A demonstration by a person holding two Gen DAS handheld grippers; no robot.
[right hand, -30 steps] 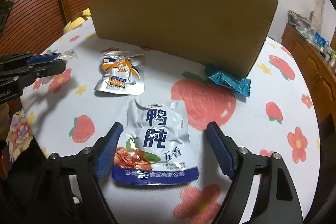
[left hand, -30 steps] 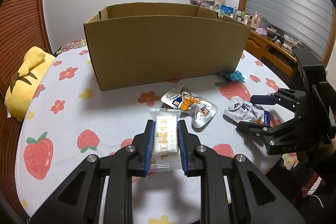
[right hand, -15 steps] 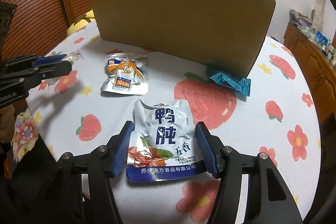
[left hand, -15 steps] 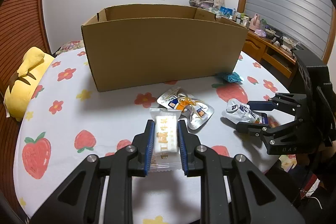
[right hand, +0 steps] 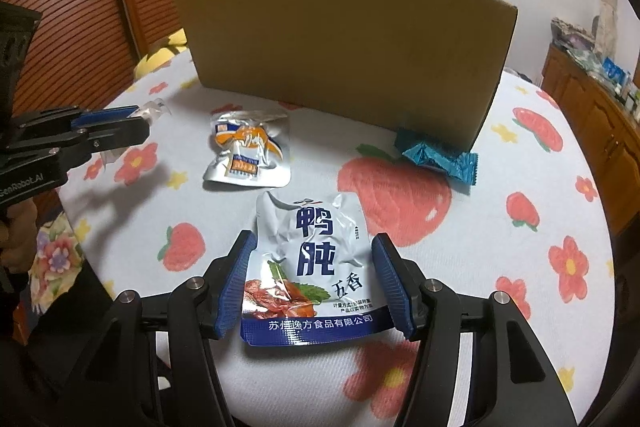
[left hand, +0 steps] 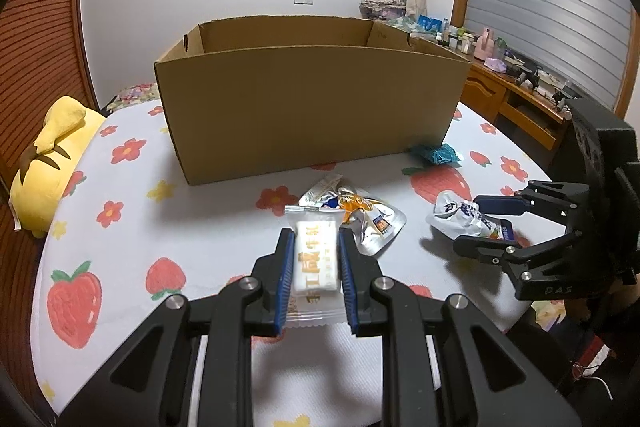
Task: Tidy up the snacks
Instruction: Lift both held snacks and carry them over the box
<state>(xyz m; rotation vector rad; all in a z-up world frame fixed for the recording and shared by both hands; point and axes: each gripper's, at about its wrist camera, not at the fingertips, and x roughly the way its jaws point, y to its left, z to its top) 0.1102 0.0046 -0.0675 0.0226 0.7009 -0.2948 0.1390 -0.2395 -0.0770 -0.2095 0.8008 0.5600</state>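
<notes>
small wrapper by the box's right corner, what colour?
Teal-blue wrapper, crinkled, lying against the cardboard box. Clearest in the right wrist view.

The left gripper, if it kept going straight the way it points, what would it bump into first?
Probably the silver pouch, just past the white packet that the left gripper holds; the box stands farther behind. Depth is uncertain.

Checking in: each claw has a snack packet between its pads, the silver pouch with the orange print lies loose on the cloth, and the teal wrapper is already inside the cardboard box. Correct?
Not quite. The teal wrapper is not inside the cardboard box; the right wrist view shows it on the cloth at the foot of the box's near corner. The rest stands.
</notes>
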